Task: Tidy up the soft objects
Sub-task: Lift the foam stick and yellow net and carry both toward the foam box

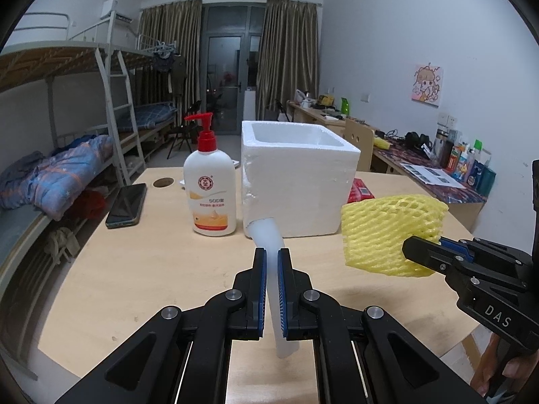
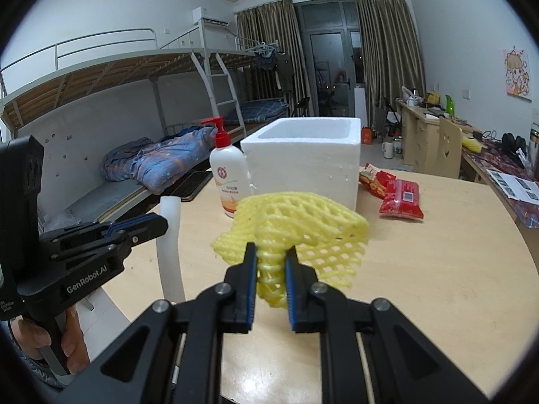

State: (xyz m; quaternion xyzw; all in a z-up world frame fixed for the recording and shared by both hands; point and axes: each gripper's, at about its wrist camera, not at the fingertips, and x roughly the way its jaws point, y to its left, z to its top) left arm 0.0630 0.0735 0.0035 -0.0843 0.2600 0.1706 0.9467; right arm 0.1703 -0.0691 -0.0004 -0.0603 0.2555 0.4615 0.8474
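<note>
- The left gripper (image 1: 272, 252) was clamped on a white foam tube (image 1: 267, 235), held above the counter (image 1: 151, 269).
- The right gripper (image 2: 271, 252) pinched a yellow foam net (image 2: 303, 222), also in the air.
- Behind them stood a white foam box (image 1: 296, 185) on the counter, a lotion bottle (image 1: 214, 195) just beside it.
</note>
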